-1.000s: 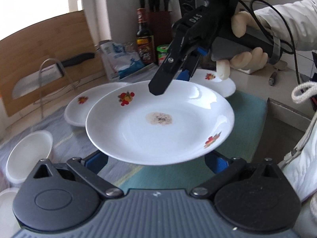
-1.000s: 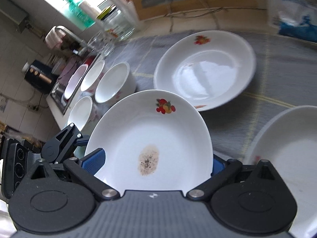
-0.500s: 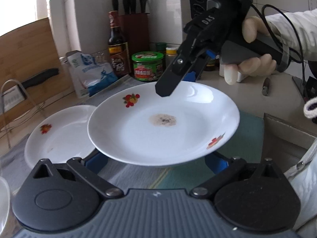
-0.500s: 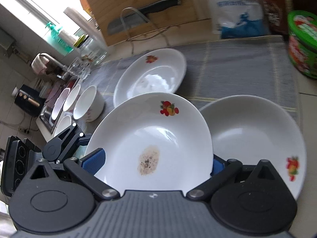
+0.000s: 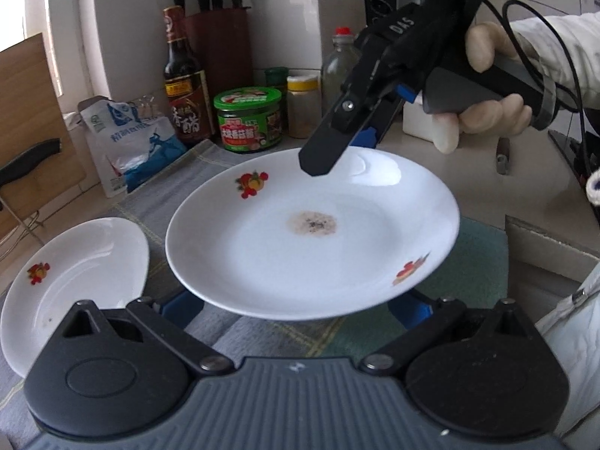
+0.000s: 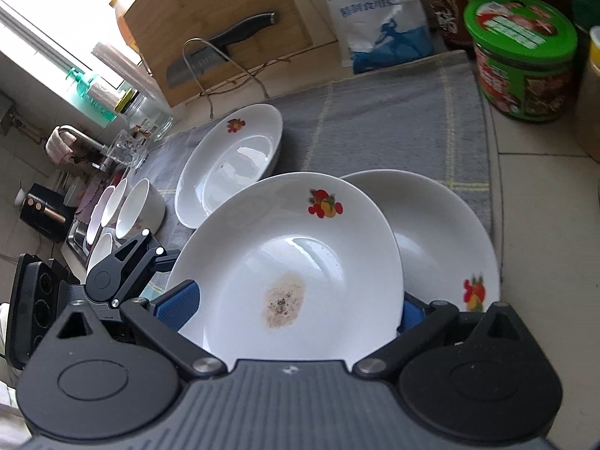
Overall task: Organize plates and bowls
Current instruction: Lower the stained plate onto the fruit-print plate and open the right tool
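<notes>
A white plate with fruit decals and a brown stain point(image 5: 311, 240) point(image 6: 285, 262) hangs in the air between both grippers. My left gripper point(image 5: 296, 309) holds its near rim, blue pads either side; in the right wrist view it point(image 6: 150, 251) sits at the plate's left edge. My right gripper point(image 5: 341, 150) point(image 6: 292, 305) holds the opposite rim. A second plate point(image 6: 450, 240) lies on the grey mat, partly under the held plate. A third plate point(image 5: 75, 277) point(image 6: 228, 165) lies further left. Several white bowls point(image 6: 138, 210) stand near the sink.
A green-lidded jar point(image 5: 247, 118), dark sauce bottle point(image 5: 183, 86), blue-and-white bag point(image 5: 131, 142) and knife block point(image 5: 217, 37) line the back wall. A wooden board with a cleaver point(image 6: 217, 26) leans at the back left. A gloved hand point(image 5: 487, 86) grips the right handle.
Both grippers have carried the stained plate to the right along the counter. The bowls have left the left wrist view, and the plate near the jar now lies partly beneath the held plate.
</notes>
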`<state>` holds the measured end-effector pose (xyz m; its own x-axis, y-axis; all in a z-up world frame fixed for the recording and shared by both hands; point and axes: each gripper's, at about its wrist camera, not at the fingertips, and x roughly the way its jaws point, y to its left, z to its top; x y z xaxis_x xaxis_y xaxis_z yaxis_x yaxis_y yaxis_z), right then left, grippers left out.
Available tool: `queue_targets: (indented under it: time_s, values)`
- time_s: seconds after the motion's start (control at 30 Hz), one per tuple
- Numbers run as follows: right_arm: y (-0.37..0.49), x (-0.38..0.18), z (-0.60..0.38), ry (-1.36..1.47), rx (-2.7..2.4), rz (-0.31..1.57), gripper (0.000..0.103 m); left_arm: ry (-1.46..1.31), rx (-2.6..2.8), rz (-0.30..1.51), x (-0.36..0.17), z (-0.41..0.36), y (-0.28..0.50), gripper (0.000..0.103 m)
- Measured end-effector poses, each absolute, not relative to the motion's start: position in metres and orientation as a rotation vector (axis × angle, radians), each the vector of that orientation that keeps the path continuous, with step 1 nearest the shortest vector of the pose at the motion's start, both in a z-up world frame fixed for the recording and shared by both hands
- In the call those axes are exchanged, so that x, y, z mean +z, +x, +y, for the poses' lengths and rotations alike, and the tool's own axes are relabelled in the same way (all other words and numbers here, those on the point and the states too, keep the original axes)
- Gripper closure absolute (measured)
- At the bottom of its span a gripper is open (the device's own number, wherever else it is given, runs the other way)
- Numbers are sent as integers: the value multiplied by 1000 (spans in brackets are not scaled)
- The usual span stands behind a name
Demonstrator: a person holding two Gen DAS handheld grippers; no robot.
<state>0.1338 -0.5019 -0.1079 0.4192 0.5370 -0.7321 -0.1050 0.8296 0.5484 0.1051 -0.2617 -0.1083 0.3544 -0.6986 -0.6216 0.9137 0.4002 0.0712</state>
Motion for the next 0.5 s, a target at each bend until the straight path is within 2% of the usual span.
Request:
queue_targets:
  time_s: [0.5]
  values:
    - [132, -125, -528, 530, 381, 1059, 0, 499, -1134, 570, -113, -283, 116, 0]
